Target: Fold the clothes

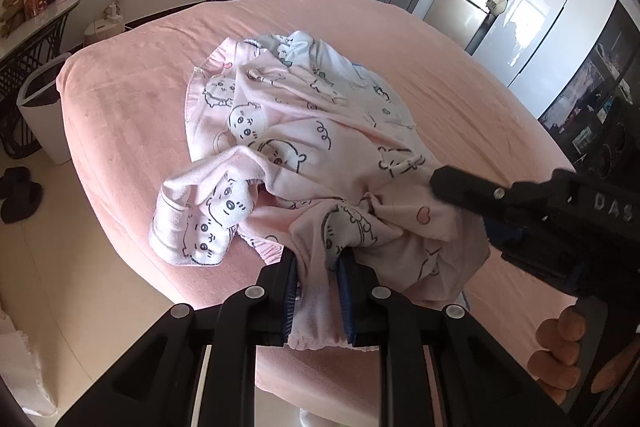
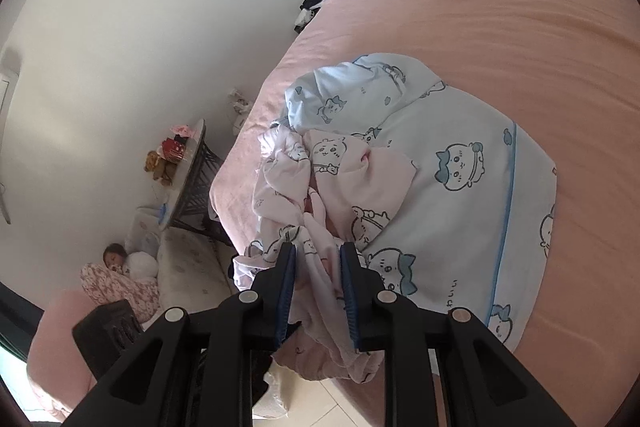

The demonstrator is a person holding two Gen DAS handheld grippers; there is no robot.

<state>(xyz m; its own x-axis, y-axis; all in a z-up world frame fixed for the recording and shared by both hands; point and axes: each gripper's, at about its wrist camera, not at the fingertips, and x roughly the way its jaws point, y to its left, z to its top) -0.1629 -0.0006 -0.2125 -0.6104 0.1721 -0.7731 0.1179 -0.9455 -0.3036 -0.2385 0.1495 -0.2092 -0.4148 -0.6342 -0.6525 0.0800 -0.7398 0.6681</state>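
A white bin [image 1: 40, 115] stands on the floor at nine o'clock of the bed [image 1: 132, 99]; its contents are hidden. The bed's pink sheet is soft and faintly striped. On it lies a crumpled pink garment [image 1: 288, 147] of fleecy cloth printed with cartoon animals, bunched over a smoother pale-blue garment [image 2: 460, 187] with blue piping. The left gripper [image 1: 317, 263] is clamped on the pink garment's hem at six o'clock. The right gripper [image 2: 318, 267] pinches pink folds at the bed's near edge.
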